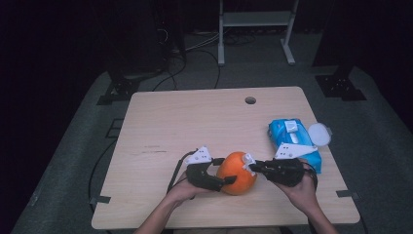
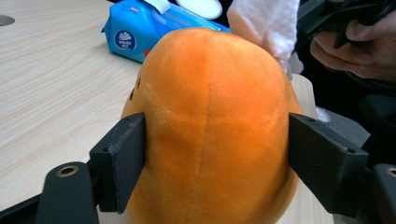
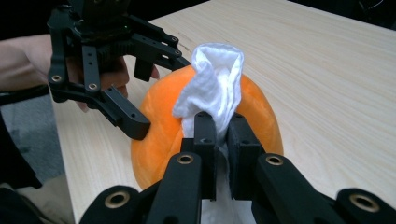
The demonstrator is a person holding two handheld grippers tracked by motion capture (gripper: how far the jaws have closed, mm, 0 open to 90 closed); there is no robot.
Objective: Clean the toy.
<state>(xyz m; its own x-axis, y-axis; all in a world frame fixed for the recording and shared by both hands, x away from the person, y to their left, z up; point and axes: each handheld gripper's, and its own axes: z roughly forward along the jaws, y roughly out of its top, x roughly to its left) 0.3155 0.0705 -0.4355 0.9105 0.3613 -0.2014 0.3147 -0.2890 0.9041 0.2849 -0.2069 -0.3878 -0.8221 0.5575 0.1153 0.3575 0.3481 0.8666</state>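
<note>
An orange plush toy (image 1: 237,173) (image 2: 215,126) (image 3: 159,135) rests on the wooden table (image 1: 195,122) near its front edge. My left gripper (image 1: 225,171) (image 2: 215,144) comes from the left and is shut on the toy, one black pad pressing each flank. In the right gripper view one of its fingers (image 3: 126,116) touches the toy's left side. My right gripper (image 1: 252,167) (image 3: 222,123) is shut on a crumpled white wipe (image 1: 248,160) (image 2: 268,28) (image 3: 215,79). The wipe lies against the top right of the toy.
A blue pack of wipes (image 1: 292,141) (image 2: 140,32) with its white round lid (image 1: 319,134) flipped open lies just right of my right hand. A cable hole (image 1: 250,100) sits near the table's far edge. A metal stand (image 1: 255,29) is on the floor beyond.
</note>
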